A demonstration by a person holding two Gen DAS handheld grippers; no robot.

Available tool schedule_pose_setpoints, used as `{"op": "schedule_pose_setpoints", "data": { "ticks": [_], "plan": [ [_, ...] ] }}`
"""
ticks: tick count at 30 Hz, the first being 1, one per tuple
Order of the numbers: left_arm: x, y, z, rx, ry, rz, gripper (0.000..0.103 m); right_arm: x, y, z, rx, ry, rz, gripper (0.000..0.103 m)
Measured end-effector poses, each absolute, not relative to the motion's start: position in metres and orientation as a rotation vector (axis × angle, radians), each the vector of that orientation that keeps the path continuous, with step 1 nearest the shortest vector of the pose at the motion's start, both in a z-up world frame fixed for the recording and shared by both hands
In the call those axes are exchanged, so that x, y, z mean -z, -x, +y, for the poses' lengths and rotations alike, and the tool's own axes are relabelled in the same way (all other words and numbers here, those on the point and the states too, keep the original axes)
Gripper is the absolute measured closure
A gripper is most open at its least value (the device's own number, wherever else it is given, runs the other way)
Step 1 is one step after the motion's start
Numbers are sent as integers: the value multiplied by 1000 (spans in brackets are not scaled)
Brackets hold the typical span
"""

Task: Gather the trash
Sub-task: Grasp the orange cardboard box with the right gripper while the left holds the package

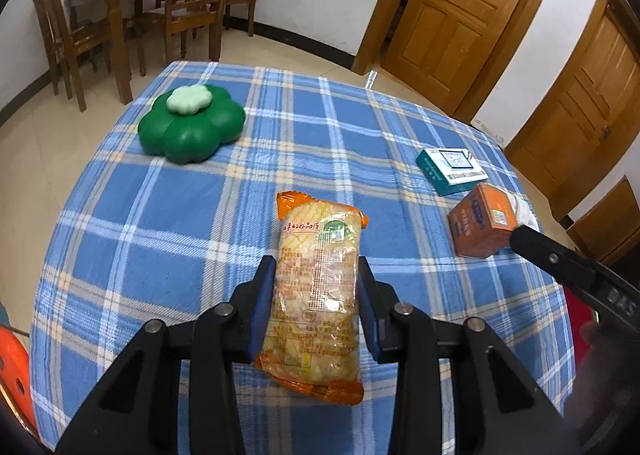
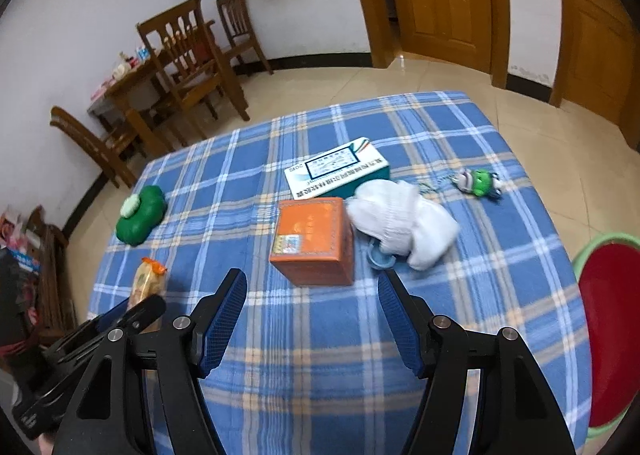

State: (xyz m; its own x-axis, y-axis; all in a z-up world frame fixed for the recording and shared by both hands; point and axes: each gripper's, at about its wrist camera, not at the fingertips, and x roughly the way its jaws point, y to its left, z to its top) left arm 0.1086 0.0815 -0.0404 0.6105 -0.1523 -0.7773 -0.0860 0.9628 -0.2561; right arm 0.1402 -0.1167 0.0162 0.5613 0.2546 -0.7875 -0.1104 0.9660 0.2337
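An orange-edged clear snack packet [image 1: 316, 287] hangs lengthwise between the blue pads of my left gripper [image 1: 315, 261], which is shut on it above the blue plaid tablecloth [image 1: 152, 255]. In the right wrist view the same packet [image 2: 148, 283] shows at the lower left. My right gripper [image 2: 311, 277] stands open and empty just in front of an orange box [image 2: 316, 239], apart from it. One of its black fingers [image 1: 552, 259] reaches in beside the orange box [image 1: 480, 221] in the left wrist view.
A teal-and-white box [image 2: 336, 169], a white cloth [image 2: 404, 223], a small blue object [image 2: 378, 255] and a green toy [image 2: 478, 181] lie behind the orange box. A green flower-shaped container [image 1: 192, 127] sits far left. A red bin with a green rim [image 2: 608, 335] stands off the table's right.
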Motion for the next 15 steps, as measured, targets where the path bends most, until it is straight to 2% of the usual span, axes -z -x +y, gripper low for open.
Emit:
{"op": "schedule_pose_setpoints", "data": {
  "ticks": [12,13,14,15],
  "plan": [
    [40,-107,83,56,288,911,64,1,-165,-100,-174,-82,950,34],
    [40,-107,83,57,288,911,64,2,-165,-99,-174,-76,948,35],
    [40,-107,82,59,287,911,64,3,-165,-98,-177,-72,945,46],
    [40,-107,81,60,286,912,64,3,-164,-98,-178,-67,944,50]
  ]
}}
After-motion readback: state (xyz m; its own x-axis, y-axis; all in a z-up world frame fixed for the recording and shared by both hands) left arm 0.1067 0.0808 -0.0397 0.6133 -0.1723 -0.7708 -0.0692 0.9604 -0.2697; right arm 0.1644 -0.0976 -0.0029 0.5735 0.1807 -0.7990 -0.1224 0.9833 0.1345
